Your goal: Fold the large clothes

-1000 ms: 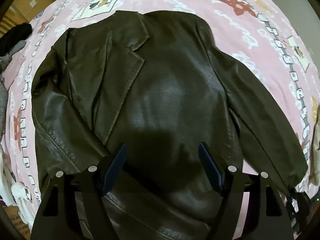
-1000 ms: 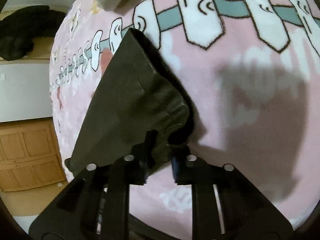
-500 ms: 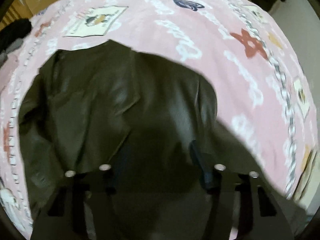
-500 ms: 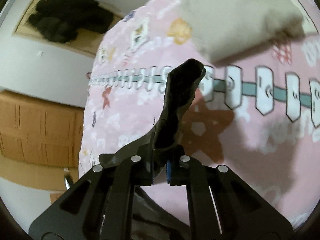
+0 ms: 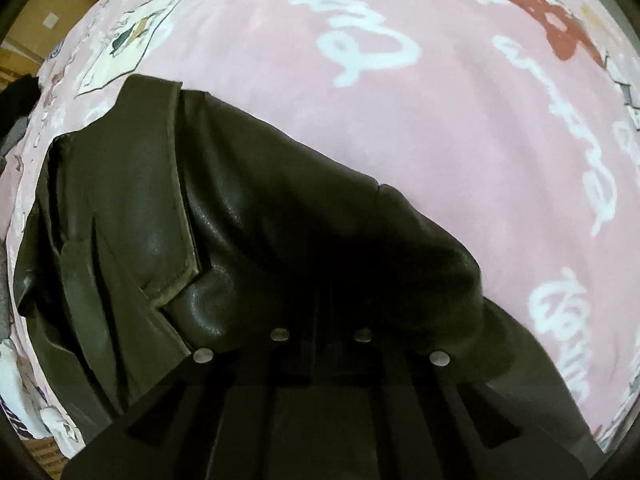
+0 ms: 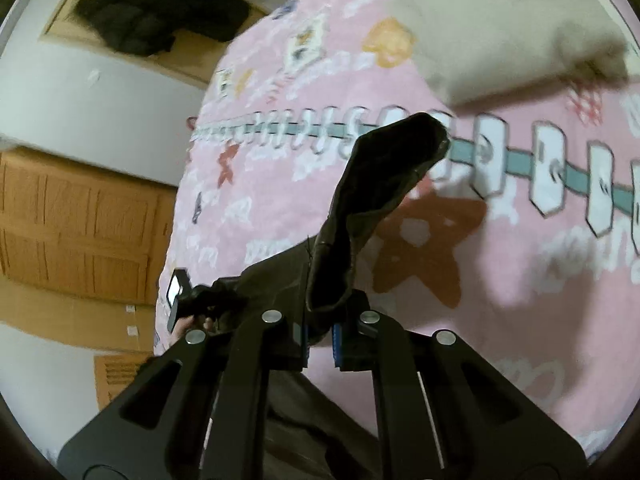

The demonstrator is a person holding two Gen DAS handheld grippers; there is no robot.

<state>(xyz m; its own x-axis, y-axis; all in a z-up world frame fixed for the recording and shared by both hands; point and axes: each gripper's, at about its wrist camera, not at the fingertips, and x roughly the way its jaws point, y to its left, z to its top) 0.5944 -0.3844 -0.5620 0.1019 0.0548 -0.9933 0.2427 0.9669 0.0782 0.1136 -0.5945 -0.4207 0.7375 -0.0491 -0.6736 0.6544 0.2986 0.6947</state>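
A dark brown leather jacket (image 5: 224, 216) lies on a pink patterned blanket (image 5: 460, 128), collar and lapels to the left. My left gripper (image 5: 322, 334) is low over the jacket near the right shoulder; its jaws stand close together in deep shadow, and whether they pinch the leather is unclear. My right gripper (image 6: 320, 334) is shut on the jacket's sleeve (image 6: 372, 200) and holds it lifted above the blanket (image 6: 520, 304), the cuff end sticking up. The other hand-held gripper (image 6: 188, 300) shows at the left of the right wrist view.
A beige pillow (image 6: 500, 28) lies at the far end of the bed. Wooden cabinets (image 6: 76, 232) and a white wall stand to the left. Dark clothes (image 6: 160, 16) sit on a wooden ledge. Other garments (image 5: 12, 128) lie at the bed's left edge.
My right gripper lifted the sleeve off the blanket and swung it up. My left gripper dropped close to the jacket near the shoulder and its jaws narrowed.
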